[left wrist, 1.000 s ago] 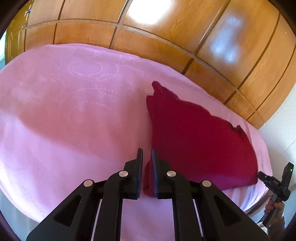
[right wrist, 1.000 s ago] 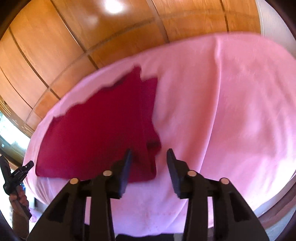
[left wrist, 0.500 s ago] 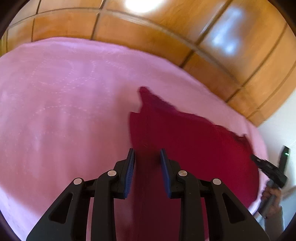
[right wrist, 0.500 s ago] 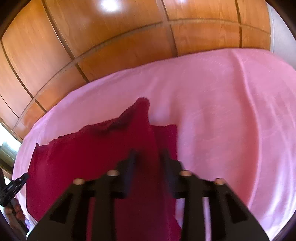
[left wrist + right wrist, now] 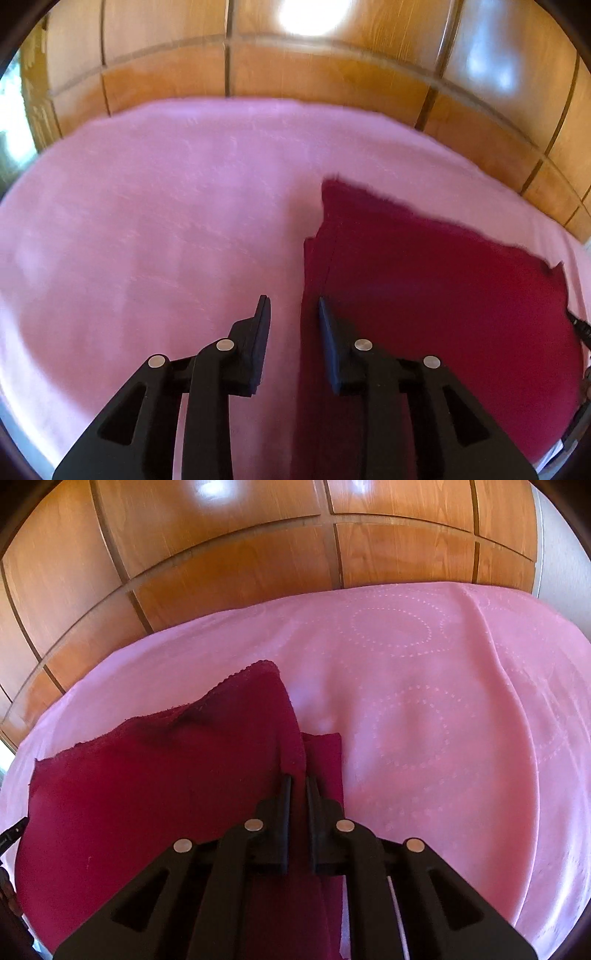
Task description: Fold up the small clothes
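Left wrist view: left gripper (image 5: 293, 308) spread, over edge of maroon cloth (image 5: 436, 295), which lies at 3 o'clock on pink bedspread (image 5: 147, 229). Right gripper (image 5: 298, 782) pinching raised cloth fold; wood panelling (image 5: 221, 554) at 12 o'clock.

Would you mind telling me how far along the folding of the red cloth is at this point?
One fold looks made: the dark red cloth lies doubled on the pink bedspread, a lower layer peeking out at its edge. In hand: the right gripper has its jaws nearly shut on the raised fold edge, while the left gripper is open over the cloth's other edge. The piece is wide and uneven, so probably another fold and tidying remain.
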Motion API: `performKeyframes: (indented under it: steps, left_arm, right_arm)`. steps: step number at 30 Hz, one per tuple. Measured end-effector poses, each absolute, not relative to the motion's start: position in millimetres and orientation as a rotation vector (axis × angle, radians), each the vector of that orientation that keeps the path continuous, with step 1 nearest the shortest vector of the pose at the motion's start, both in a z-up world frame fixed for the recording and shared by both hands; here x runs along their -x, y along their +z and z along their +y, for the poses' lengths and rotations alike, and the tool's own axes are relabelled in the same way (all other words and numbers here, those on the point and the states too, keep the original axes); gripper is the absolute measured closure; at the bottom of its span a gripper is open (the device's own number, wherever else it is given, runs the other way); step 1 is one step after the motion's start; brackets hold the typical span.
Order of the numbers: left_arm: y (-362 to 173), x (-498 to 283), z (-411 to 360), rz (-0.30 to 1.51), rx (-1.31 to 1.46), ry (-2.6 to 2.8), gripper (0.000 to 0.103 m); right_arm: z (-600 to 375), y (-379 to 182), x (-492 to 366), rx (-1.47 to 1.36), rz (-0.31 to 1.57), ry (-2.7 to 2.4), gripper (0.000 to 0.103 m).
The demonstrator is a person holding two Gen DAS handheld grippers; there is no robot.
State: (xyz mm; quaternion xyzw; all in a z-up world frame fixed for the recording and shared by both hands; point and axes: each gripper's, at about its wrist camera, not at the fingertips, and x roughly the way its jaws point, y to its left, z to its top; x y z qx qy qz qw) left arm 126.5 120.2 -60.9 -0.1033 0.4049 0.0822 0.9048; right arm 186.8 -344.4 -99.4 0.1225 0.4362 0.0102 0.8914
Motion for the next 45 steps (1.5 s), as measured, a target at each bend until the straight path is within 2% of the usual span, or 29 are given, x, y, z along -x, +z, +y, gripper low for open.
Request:
performKeyframes:
  steps: [3,4,5,6,7,10,13,21,27,29,31,34,35,37,40,45]
  left_arm:
    - [-34,-106,103,0.748,0.166,0.17,0.078]
    - [-25,-96,95,0.72,0.149,0.158,0.078]
    - [-20,-91,90,0.704,0.138,0.148,0.07]
    - [-15,-86,84,0.691,0.127,0.134,0.064]
    - [-11,-81,79,0.678,0.114,0.122,0.057]
    - [-1,-65,60,0.645,0.063,0.084,0.057]
    - [-3,-62,51,0.654,0.078,0.04,0.057]
    - [-19,-57,21,0.675,0.034,-0.006,0.057]
    - [-26,-59,5,0.692,0.008,-0.036,0.057]
    - [-29,-61,3,0.701,0.002,-0.041,0.057]
    - [-33,-63,0,0.711,-0.004,-0.047,0.057]
    - [-41,-70,-2,0.736,-0.017,-0.046,0.057]
    - [-45,-71,-3,0.746,-0.017,-0.048,0.057]
    - [-55,-78,-3,0.79,-0.007,-0.054,0.057]
    - [-70,-87,4,0.849,0.059,-0.067,0.057]
    - [-68,-87,9,0.856,0.092,-0.079,0.057]
  right_arm:
    - [-351,-95,-185,-0.273,0.901,0.033,0.09]
    - [-350,-92,-182,-0.279,0.899,0.035,0.079]
    - [-353,-87,-178,-0.293,0.892,0.042,0.067]
    - [-354,-81,-172,-0.307,0.885,0.047,0.041]
    - [-357,-76,-165,-0.319,0.879,0.053,0.038]
    - [-361,-68,-144,-0.348,0.878,0.069,0.038]
    - [-368,-65,-121,-0.419,0.877,0.107,0.03]
    - [-381,-79,-64,-0.587,0.909,0.24,0.03]
    - [-378,-92,-58,-0.675,0.933,0.279,0.03]
    - [-380,-94,-60,-0.695,0.933,0.279,0.037]
    - [-382,-95,-59,-0.705,0.937,0.283,0.049]
    - [-384,-95,-60,-0.711,0.939,0.302,0.062]
    - [-383,-94,-60,-0.706,0.938,0.304,0.064]
    - [-381,-93,-61,-0.7,0.94,0.307,0.078]
    - [-379,-83,-61,-0.69,0.928,0.314,0.087]
    - [-378,-52,-62,-0.704,0.864,0.373,0.09]
